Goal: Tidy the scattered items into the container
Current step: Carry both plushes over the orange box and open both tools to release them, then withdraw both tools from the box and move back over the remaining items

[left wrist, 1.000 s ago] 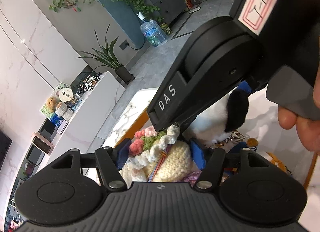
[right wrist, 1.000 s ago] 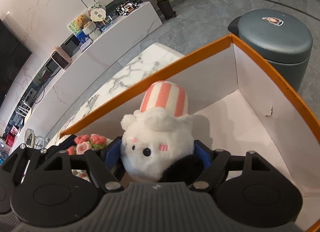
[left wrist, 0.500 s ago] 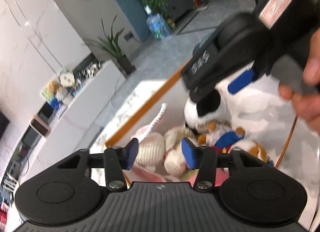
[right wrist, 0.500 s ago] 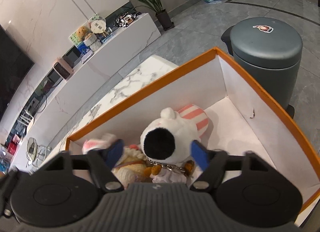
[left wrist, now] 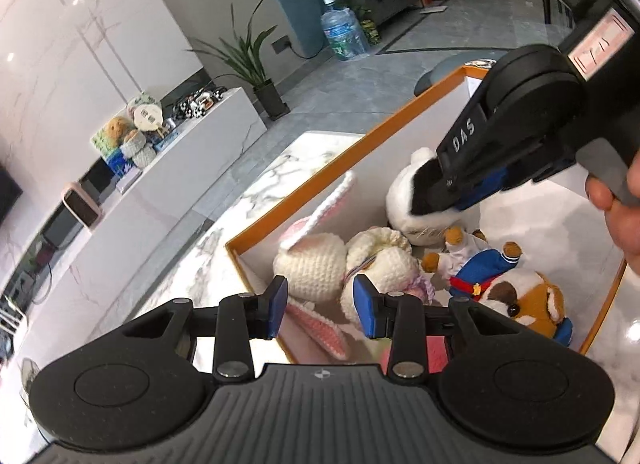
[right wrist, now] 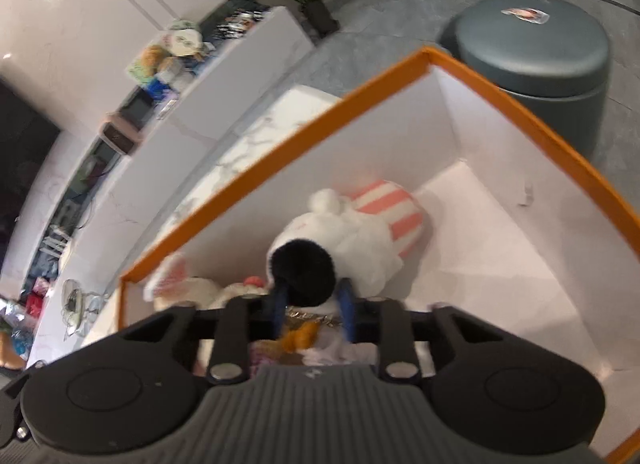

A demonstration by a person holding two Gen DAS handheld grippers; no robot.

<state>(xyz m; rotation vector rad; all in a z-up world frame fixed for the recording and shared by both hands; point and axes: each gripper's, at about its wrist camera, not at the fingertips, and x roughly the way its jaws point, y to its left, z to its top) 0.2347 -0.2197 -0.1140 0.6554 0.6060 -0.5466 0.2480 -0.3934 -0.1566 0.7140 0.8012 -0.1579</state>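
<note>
An orange-rimmed white box (left wrist: 304,186) (right wrist: 520,116) stands on a marble table. In it lie a cream crocheted bunny (left wrist: 320,260), a white plush with a black ear (left wrist: 416,200) (right wrist: 340,240), a pink-striped plush (right wrist: 388,208) and a brown dog plush in blue (left wrist: 516,284). My left gripper (left wrist: 320,308) is open and empty, above the bunny. My right gripper (right wrist: 312,316) (left wrist: 452,192) is open, its blue pads either side of the white plush's black ear.
A grey round bin (right wrist: 536,48) stands on the floor behind the box. The marble table (left wrist: 256,192) extends to the left of the box. A white sideboard with toys (left wrist: 168,144) and a potted plant (left wrist: 252,60) stand further back.
Both grippers let go of their toys: the bunny and the white plush now lie in the box. Both grippers have pulled back and up, jaws open.
</note>
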